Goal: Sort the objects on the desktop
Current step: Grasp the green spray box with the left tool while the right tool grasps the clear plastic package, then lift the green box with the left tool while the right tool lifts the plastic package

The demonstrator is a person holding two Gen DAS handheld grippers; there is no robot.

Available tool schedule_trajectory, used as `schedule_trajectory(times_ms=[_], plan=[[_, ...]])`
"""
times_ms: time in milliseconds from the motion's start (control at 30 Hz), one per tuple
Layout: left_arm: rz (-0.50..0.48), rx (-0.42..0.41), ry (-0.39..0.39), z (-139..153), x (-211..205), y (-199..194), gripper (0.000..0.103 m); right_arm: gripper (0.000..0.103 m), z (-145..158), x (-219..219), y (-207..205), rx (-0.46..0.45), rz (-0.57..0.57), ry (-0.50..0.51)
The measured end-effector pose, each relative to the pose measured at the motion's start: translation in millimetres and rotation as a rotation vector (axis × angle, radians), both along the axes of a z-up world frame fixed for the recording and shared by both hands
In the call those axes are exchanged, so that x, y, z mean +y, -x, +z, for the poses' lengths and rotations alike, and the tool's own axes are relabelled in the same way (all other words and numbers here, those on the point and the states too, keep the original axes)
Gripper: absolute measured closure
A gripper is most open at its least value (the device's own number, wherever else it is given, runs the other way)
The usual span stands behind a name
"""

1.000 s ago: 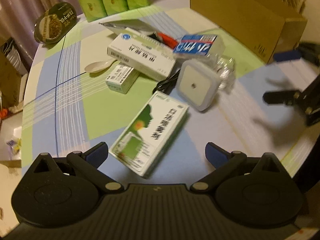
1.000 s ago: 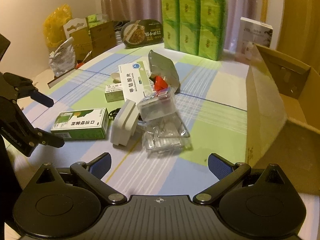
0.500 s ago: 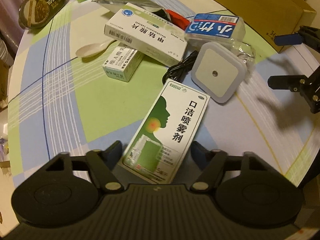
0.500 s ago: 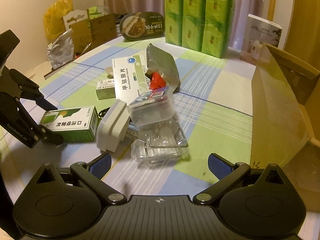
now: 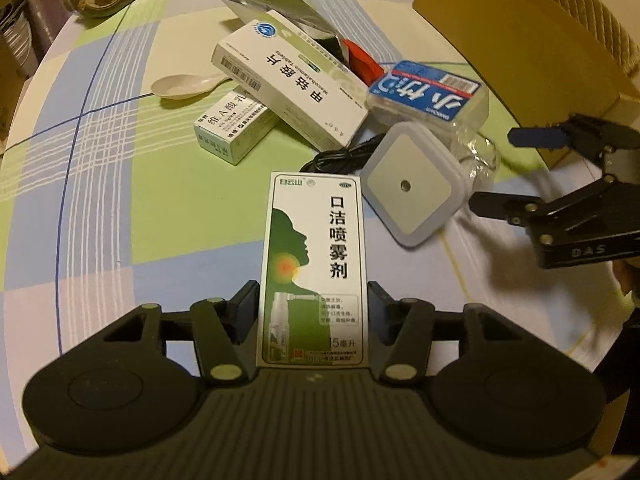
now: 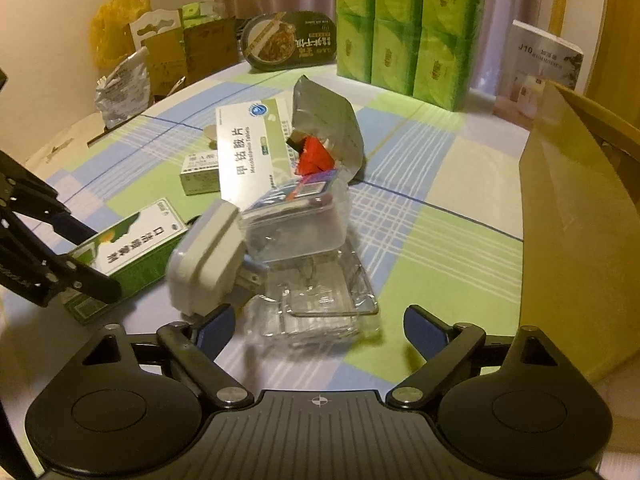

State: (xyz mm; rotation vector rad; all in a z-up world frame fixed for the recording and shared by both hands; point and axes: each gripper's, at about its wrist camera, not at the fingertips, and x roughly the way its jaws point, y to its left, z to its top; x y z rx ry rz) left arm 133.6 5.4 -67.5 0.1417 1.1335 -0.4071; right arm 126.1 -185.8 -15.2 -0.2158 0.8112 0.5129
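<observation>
Flat rectangular spray box (image 5: 314, 268), glossy cardboard

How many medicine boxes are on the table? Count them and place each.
3. The green spray box sits between the left claw fingers; the small box lies beside the spoon; the long white box leans over it. Others may hide under the pile.

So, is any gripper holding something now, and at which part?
The left gripper is closed on the green throat spray box, across its long sides near its lower end. The right gripper is open, holding nothing.

Dim warm indoor light, soft shadows, fisheye-bent edges, slight blur.
</observation>
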Motion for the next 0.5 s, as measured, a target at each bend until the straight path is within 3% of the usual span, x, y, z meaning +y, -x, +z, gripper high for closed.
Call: schedule_trajectory(times_ms=[133, 300, 500], plan=[[0.013, -0.006, 0.011, -0.7, -0.8, 1.8, 0.044, 0.019, -5.3, -5.4, -12.1, 0.034, 0.002, -0.031], [0.023, -0.009, -0.002, -4.1, -4.3, 3.7, 0.04, 0.045, -6.5, -6.0, -18.1, 0.049, -0.006, -0.056], [0.042, -0.025, -0.019, -6.7, -9.7, 7.2, 0.04, 0.048, 2.2, -9.9, 1.7, 0.027, -0.043, 0.0]])
